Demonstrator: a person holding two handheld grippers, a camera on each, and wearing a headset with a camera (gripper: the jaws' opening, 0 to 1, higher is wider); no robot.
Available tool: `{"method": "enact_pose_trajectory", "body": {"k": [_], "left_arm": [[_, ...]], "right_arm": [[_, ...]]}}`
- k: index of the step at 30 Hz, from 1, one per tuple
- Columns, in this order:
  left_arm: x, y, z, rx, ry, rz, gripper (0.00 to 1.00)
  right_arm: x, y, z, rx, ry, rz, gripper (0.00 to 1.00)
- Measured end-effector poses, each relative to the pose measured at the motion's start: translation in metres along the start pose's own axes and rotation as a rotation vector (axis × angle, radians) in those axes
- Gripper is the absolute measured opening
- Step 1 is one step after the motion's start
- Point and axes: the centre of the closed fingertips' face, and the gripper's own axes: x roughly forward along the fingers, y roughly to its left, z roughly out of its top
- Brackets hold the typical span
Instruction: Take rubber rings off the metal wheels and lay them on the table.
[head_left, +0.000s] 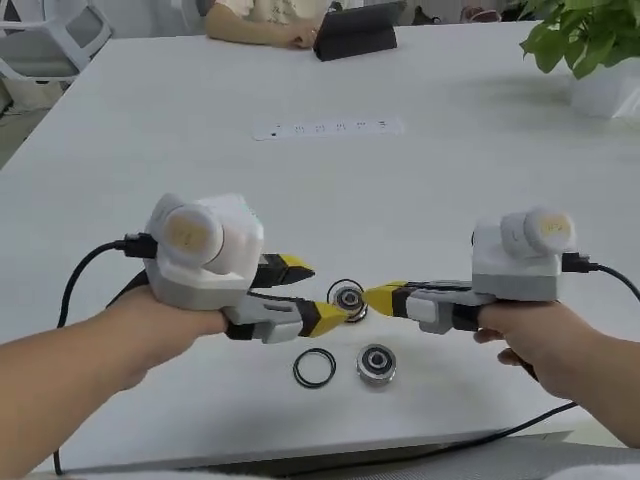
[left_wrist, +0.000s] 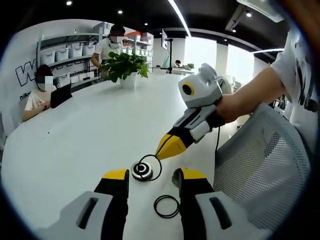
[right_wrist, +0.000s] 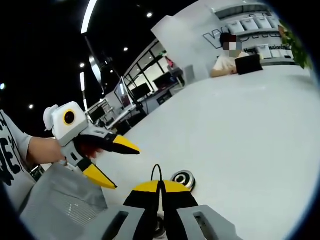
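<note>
Rubber ring, gripped: thin black loop pinched between the closed jaws of the right gripper; its other end lies around the first wheel, partly pulled off.
Left gripper: jaws spread and holding nothing, one yellow tip on each side of the first wheel; contact with it cannot be told.
Loose ring: flat on the table, on the person's side of the first wheel, around nothing.
Second wheel: just beside the loose ring, also nearer the person than the first wheel; in the left gripper view a jaw half hides it.
Power strip: white, well beyond the first wheel.
Plant and dark tablet: far end of the table from the first wheel, with a seated person behind the tablet.
Writing: large dark wall lettering beginning with W, the rest cut off; visible in both gripper views.
Mesh chair: in the left gripper view, off the table edge nearest the first wheel.
</note>
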Motion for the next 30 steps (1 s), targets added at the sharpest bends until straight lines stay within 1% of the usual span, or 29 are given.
{"method": "enact_pose_trajectory", "body": {"k": [4,9,13,17,19,22,27,30], "left_arm": [[-0.01,-0.006,0.001,0.006,-0.009,-0.004,0.38],[-0.022,-0.012,-0.004,0.024,-0.005,-0.016,0.46],[-0.031,-0.012,-0.007,0.021,-0.005,-0.016,0.47],[-0.038,-0.012,-0.007,0.012,-0.013,-0.01,0.5],[-0.041,-0.013,-0.007,0.002,-0.021,-0.016,0.52],[-0.046,-0.016,-0.009,0.005,-0.019,-0.018,0.55],[-0.053,-0.017,-0.012,0.012,-0.014,-0.012,0.58],[-0.057,-0.016,-0.013,0.006,-0.016,-0.005,0.59]], "right_arm": [[-0.001,0.005,-0.001,0.004,0.004,0.013,0.0],[-0.001,0.013,0.0,0.011,0.006,0.031,0.0],[0.0,0.02,-0.002,0.007,0.022,0.049,0.0],[0.003,0.026,-0.006,0.0,0.047,0.066,0.0],[0.005,0.031,-0.008,-0.007,0.062,0.081,0.0],[0.008,0.036,-0.012,-0.02,0.088,0.101,0.0],[0.013,0.045,-0.018,-0.028,0.133,0.13,0.0],[0.015,0.045,-0.023,-0.036,0.166,0.137,0.0]]}}
